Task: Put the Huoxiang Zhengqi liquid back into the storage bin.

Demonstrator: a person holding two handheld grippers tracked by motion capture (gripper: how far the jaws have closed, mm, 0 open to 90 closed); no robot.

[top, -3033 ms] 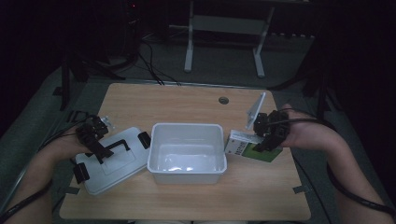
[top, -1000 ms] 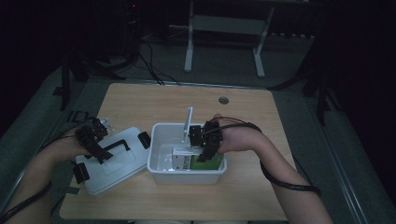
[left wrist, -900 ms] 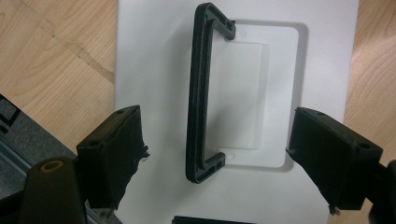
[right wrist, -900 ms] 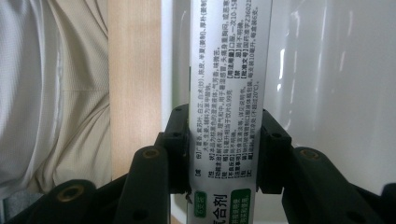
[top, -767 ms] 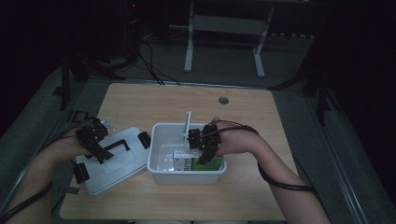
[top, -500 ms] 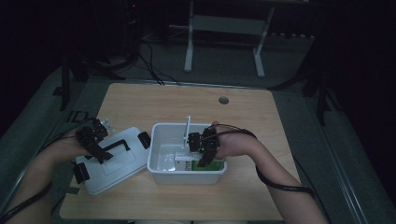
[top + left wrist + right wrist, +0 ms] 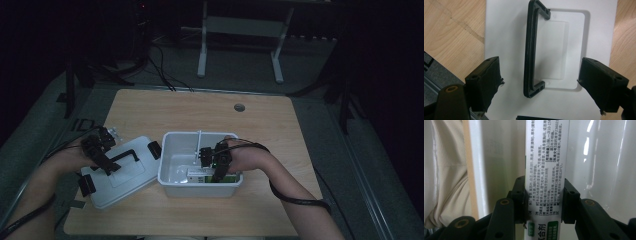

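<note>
- Right gripper [image 7: 218, 172]: clenched on a white carton [image 7: 545, 170] with printed text and a green label; both pads press flat on its opposite faces in the right gripper view.
- Carton location: in the high view it [image 7: 200, 175] sits low inside the white bin [image 7: 172, 177], toward the bin's 5 o'clock corner, with the gripper reaching down into the bin from the 3 o'clock side. Whether the carton rests on the bin floor cannot be told.
- Left gripper [image 7: 102, 155]: released, jaws standing wide apart above the white lid [image 7: 506, 40]; nothing is between the pads.
- Lid: lies flat on the surface [image 7: 200, 110] just beside the bin at its 9 o'clock. Its black handle [image 7: 531, 50] lies between the two open jaws in the left gripper view, touched by neither.
- Bin: stands upright near the middle of the surface, open at the top.
- Surface: light wood grain, with a round grommet [image 7: 239, 107] at 12 o'clock, well apart from the bin.
</note>
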